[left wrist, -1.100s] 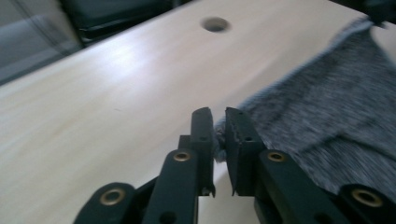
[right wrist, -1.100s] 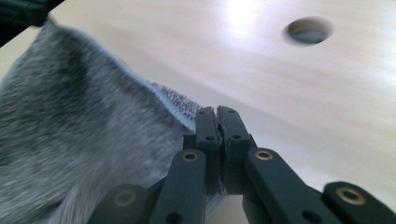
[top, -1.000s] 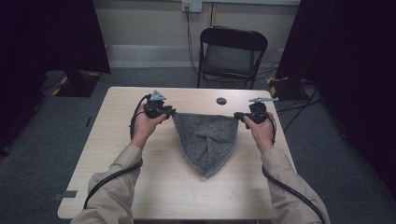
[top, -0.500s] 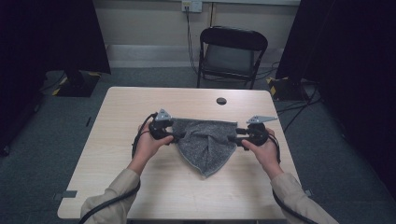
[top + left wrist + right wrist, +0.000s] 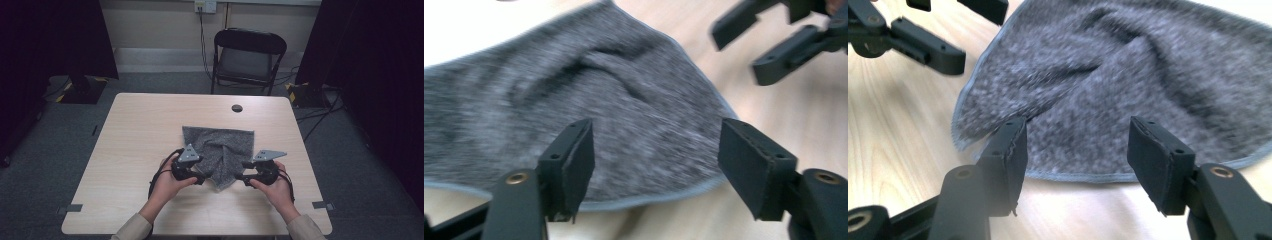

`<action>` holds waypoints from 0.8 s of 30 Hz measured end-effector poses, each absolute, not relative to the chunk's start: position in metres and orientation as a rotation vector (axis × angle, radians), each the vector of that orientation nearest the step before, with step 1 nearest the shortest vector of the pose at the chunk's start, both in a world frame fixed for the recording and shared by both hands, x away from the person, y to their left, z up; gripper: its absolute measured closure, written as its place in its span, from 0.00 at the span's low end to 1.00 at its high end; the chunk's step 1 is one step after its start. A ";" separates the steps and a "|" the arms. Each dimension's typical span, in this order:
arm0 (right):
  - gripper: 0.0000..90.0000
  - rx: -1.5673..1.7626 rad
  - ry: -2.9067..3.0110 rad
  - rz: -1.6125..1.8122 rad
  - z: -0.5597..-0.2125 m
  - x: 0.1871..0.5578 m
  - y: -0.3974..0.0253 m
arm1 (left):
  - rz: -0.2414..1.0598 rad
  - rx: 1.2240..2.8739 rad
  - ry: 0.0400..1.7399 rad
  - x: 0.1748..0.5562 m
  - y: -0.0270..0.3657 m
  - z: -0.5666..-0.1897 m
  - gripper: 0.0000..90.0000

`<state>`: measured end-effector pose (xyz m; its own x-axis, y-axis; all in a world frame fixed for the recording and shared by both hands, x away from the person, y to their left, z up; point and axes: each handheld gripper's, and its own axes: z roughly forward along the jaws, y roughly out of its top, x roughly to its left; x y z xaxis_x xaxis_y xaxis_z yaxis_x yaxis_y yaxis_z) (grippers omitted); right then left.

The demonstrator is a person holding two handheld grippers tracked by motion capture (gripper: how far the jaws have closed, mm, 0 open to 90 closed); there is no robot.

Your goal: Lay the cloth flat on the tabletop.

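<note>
I have my left hand-held gripper (image 5: 654, 165) spread wide with nothing in it, jaws straddling the near left hem of the grey towel (image 5: 220, 152); my right hand-held gripper (image 5: 1075, 160) is equally released at the right hem. The towel lies rumpled mid-desk (image 5: 130, 140), its corners drawn near, I judge for folding.

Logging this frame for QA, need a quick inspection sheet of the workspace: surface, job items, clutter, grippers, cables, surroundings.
Surface: light wooden table, bare apart from the items below.
Job's things: grey knitted cloth with pale hem, lying crumpled on the table, tapering toward the person.
Clutter: small round black disc near the far edge.
Grippers: left gripper open, jaws apart over the cloth's hem; right gripper open, likewise; neither grips the cloth.
Cables: black cable loops from the left gripper.
Surroundings: black folding chair behind the table, grey carpet, dark curtains at both sides.
</note>
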<state>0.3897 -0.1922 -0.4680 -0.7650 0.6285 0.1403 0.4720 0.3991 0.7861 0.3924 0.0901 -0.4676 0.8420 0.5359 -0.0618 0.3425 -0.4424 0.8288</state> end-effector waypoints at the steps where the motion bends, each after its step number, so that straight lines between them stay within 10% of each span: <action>1: 0.46 0.984 2.473 1.300 -0.468 0.390 -0.192 | 0.259 2.075 0.642 0.392 0.090 -0.468 0.36; 8: 0.53 0.913 2.550 1.219 -0.482 0.388 -0.173 | 0.201 2.100 0.623 0.388 0.077 -0.481 0.44; 18: 0.84 0.871 2.540 1.131 -0.494 0.390 -0.174 | 0.156 2.193 0.561 0.389 0.082 -0.494 0.94; 24: 0.98 0.829 2.572 1.066 -0.489 0.391 -0.176 | 0.156 2.152 0.637 0.394 0.099 -0.489 1.00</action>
<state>0.3910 -0.1761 -0.4889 -0.8116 0.5842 -0.0006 0.4125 0.5737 0.7076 0.3940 0.0988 -0.4888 0.8616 0.4950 -0.1123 0.3870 -0.4973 0.7765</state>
